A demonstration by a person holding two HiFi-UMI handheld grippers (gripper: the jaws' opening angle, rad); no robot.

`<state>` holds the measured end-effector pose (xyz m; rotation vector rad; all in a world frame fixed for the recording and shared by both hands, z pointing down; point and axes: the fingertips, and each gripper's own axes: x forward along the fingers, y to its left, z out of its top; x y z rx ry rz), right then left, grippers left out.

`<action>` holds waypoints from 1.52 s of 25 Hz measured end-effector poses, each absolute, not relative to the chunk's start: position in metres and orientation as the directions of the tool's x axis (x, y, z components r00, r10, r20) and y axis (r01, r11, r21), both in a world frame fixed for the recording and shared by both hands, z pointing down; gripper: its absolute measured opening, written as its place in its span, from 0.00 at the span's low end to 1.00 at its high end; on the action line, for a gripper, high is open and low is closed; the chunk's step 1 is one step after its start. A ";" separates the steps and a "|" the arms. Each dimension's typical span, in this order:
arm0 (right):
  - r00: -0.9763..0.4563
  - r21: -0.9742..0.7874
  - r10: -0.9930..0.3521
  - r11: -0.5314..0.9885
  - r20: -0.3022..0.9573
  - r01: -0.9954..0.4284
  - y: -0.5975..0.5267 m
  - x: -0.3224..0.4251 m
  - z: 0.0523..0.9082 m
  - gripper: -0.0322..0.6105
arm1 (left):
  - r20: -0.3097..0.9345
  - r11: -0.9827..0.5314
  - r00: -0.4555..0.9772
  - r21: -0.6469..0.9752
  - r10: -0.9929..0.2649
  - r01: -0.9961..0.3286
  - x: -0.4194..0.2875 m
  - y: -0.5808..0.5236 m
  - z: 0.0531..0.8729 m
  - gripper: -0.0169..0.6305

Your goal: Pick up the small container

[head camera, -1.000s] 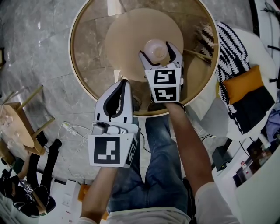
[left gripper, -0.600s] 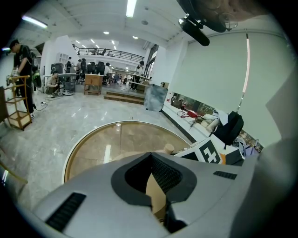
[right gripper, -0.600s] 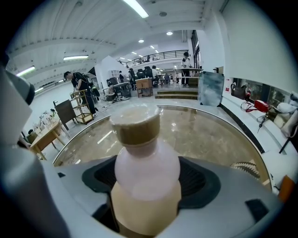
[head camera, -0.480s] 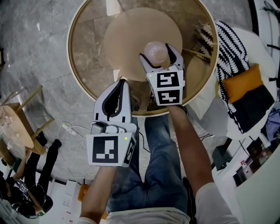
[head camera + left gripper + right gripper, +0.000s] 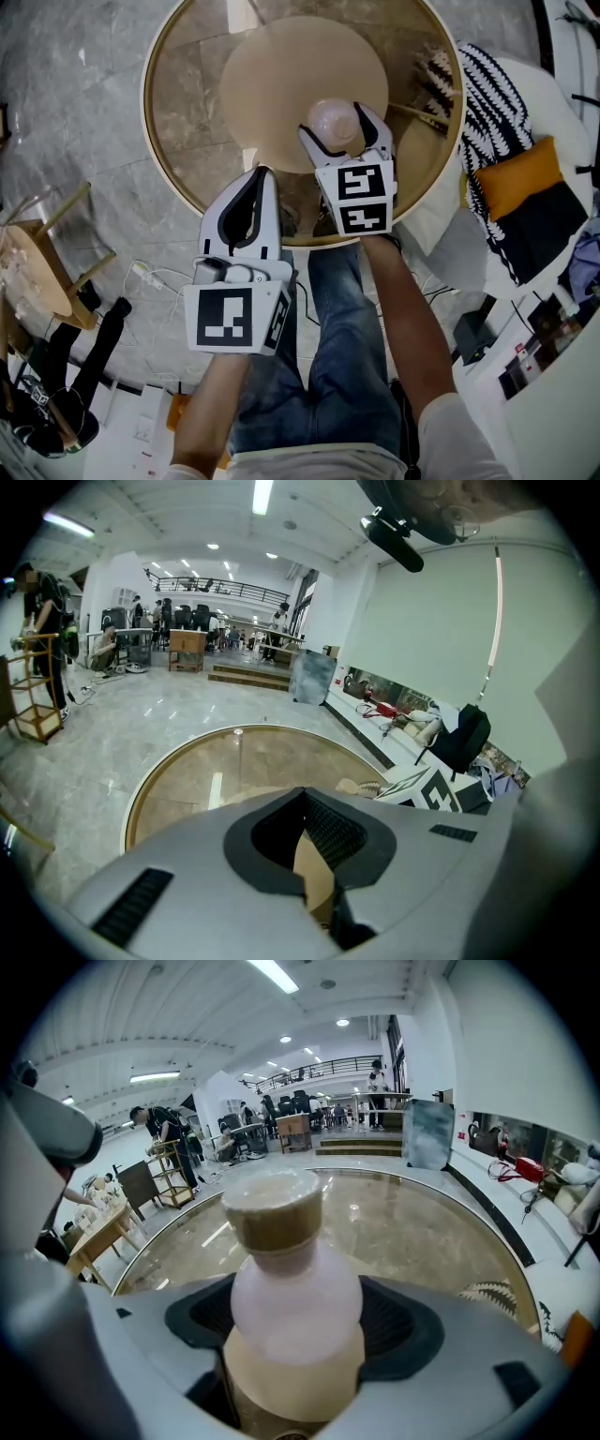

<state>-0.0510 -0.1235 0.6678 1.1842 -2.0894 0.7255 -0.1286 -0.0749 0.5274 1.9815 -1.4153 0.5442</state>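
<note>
The small container is a frosted, pale pink bottle with a tan cork-like lid. My right gripper is shut on its body, over the near part of a round tan mat on the round glass table. In the right gripper view the dark pads press against both sides of the bottle. My left gripper hangs over the table's near rim, to the left of the right one. Its jaws are shut with nothing between them.
A bundle of dried stalks lies on the table's right side. A black-and-white striped throw and an orange cushion sit on a seat to the right. A wooden stool and cables are on the marble floor at left.
My right gripper, with the container in it, has shifted a little toward the table's near edge. The left gripper has hardly moved.
</note>
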 end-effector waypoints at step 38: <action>-0.504 -0.198 -0.562 0.516 0.655 -0.833 -0.113 -0.043 0.563 0.64 | 0.623 -0.235 0.327 0.227 -0.711 -0.945 -0.114 -0.076 0.483 0.05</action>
